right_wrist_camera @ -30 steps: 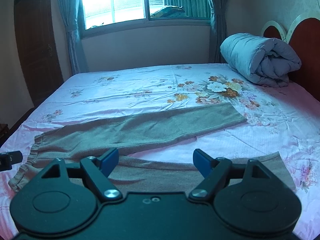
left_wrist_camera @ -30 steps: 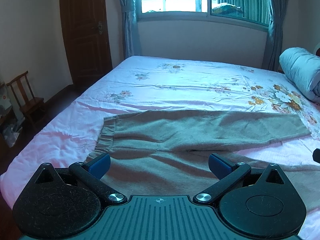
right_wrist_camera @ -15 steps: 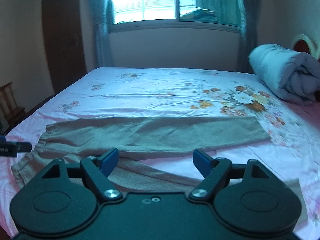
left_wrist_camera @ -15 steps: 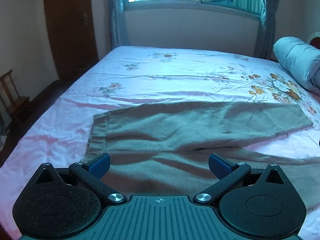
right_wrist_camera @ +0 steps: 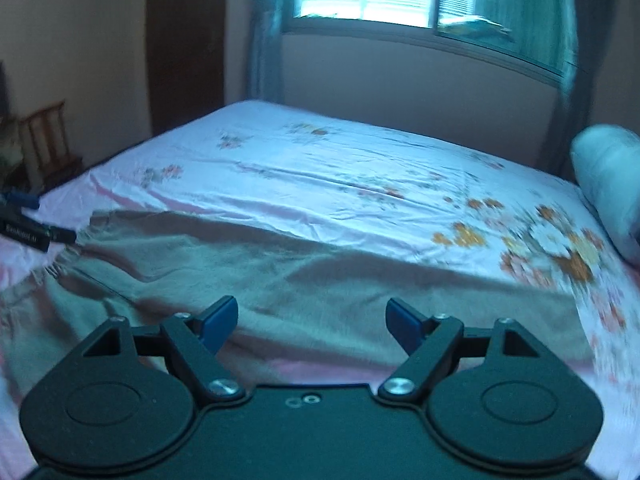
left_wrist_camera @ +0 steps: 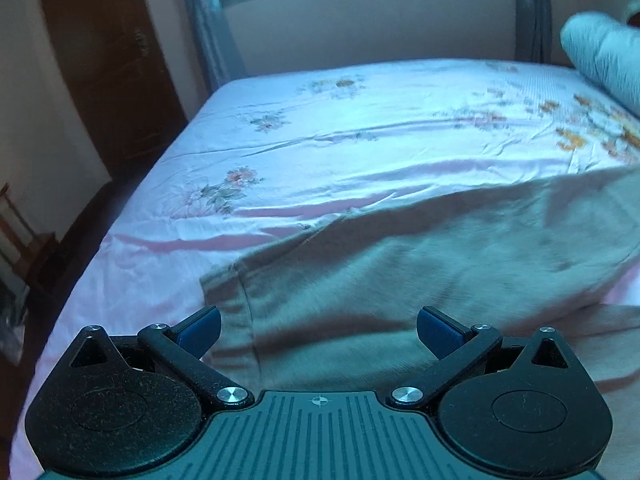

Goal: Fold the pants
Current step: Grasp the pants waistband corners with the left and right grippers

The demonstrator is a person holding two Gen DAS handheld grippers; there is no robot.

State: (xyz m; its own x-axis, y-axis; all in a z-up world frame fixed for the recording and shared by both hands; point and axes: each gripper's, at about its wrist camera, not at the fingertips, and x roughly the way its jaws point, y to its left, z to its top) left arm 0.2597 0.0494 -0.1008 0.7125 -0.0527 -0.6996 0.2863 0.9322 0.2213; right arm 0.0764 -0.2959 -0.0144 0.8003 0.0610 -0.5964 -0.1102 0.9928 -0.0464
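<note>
Olive-grey pants point(left_wrist_camera: 420, 264) lie spread on the bed, waistband to the left, legs running right. My left gripper point(left_wrist_camera: 319, 330) is open and empty, low over the waistband end. My right gripper point(right_wrist_camera: 311, 322) is open and empty, just above the far leg point(right_wrist_camera: 320, 280) of the pants. The left gripper's tip also shows in the right wrist view point(right_wrist_camera: 36, 232), by the waistband at the bed's left edge. The near leg is mostly hidden behind the gripper bodies.
The bed has a pink floral sheet point(left_wrist_camera: 360, 128). A rolled grey duvet point(left_wrist_camera: 604, 56) lies at the right, also in the right wrist view point(right_wrist_camera: 608, 184). A wooden chair point(right_wrist_camera: 48, 140) and a dark door point(left_wrist_camera: 108, 60) stand left of the bed. A window is behind.
Both grippers have moved forward and down toward the pants, which now fill more of each view. The right gripper has swung left. Both stay open.
</note>
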